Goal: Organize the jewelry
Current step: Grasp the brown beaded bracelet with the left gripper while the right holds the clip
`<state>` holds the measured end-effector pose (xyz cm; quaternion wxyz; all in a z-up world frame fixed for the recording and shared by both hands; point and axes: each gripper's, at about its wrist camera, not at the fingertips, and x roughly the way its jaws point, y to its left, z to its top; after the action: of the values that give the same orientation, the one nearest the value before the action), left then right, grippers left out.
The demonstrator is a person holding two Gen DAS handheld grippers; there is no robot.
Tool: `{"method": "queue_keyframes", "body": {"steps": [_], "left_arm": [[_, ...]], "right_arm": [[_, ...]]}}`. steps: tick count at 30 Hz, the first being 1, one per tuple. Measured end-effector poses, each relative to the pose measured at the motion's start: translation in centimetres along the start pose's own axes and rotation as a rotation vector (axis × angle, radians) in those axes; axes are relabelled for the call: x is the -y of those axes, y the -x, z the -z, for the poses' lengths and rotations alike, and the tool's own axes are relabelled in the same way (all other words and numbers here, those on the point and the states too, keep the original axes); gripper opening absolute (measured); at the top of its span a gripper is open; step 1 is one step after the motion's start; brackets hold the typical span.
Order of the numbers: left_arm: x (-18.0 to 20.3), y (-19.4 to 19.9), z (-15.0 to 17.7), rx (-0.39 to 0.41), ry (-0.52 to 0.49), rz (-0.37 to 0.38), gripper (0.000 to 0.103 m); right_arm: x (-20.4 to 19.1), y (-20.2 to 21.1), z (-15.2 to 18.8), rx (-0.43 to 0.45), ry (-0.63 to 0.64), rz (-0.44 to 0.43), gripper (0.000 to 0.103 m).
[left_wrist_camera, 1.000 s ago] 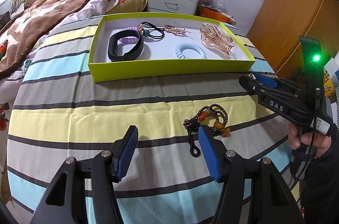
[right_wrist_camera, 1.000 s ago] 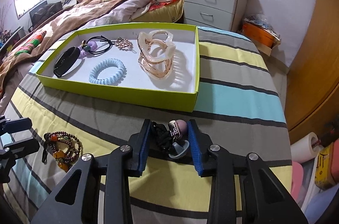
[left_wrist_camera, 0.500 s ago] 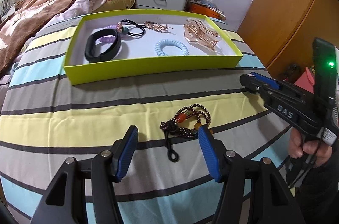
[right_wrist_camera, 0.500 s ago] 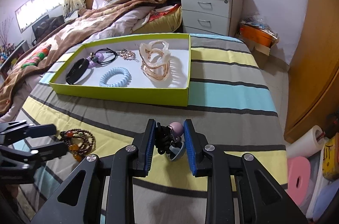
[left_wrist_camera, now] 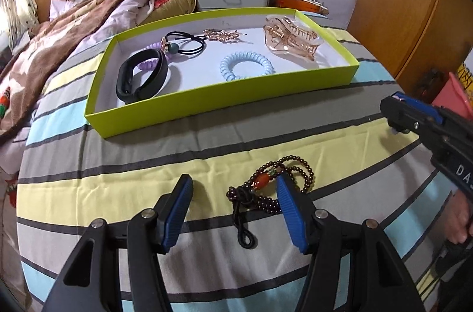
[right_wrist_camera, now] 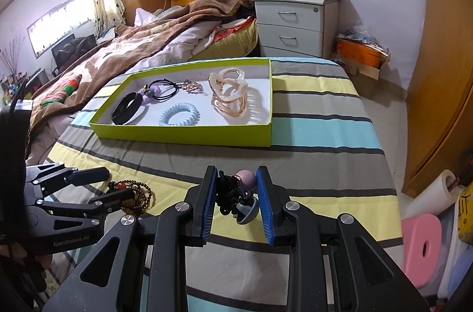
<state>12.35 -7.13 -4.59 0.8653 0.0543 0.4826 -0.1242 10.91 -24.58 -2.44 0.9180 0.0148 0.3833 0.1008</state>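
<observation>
A lime-green tray (left_wrist_camera: 224, 102) (right_wrist_camera: 189, 136) sits on the striped bedspread and holds a black band (left_wrist_camera: 142, 78), a blue coil tie (left_wrist_camera: 246, 69), a clear claw clip (left_wrist_camera: 291, 41) and other hair pieces. A brown bead bracelet (left_wrist_camera: 283, 182) (right_wrist_camera: 133, 192) lies on the cloth. My left gripper (left_wrist_camera: 233, 196) is open, low over the cloth, with the bracelet between its fingers, against the right one. My right gripper (right_wrist_camera: 236, 199) is shut on a black hair tie with pink and blue balls (right_wrist_camera: 239, 193), lifted above the bedspread.
A rumpled brown blanket (right_wrist_camera: 124, 58) covers the bed to the left. A white nightstand (right_wrist_camera: 295, 25) stands beyond the tray. Wooden wardrobe doors (right_wrist_camera: 443, 75) rise at the right, with a pink stool (right_wrist_camera: 422, 247) on the floor beside the bed edge.
My right gripper closed on the hair tie and lifted it up off the cloth. My left gripper moved forward and right, so the bracelet now lies between its fingers.
</observation>
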Motion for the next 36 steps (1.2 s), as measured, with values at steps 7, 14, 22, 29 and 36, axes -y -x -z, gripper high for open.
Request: {"method": "queue_keyframes", "body": {"steps": [7,14,22,29,36], "left_arm": [[0.0,0.3,0.1,0.007,-0.012,0.005,0.032],[-0.9,0.6,0.2,0.011,0.030,0.030,0.022],[-1.7,1.9,-0.1,0.052,0.069,0.054,0.020],[-2.6,3.0,-0.6,0.081,0.096,0.079,0.019],[-3.0,4.4,-1.2,0.110,0.111,0.113,0.019]], "right_arm": [[-0.1,-0.1,0.1,0.001,-0.004,0.000,0.028],[-0.2,0.0,0.3,0.002,-0.008,0.002,0.028],[-0.6,0.5,0.5,0.007,0.002,-0.006,0.028],[-1.1,1.0,0.3,0.013,0.011,-0.010,0.028],[-1.6,1.8,-0.3,0.031,0.021,-0.011,0.028]]}}
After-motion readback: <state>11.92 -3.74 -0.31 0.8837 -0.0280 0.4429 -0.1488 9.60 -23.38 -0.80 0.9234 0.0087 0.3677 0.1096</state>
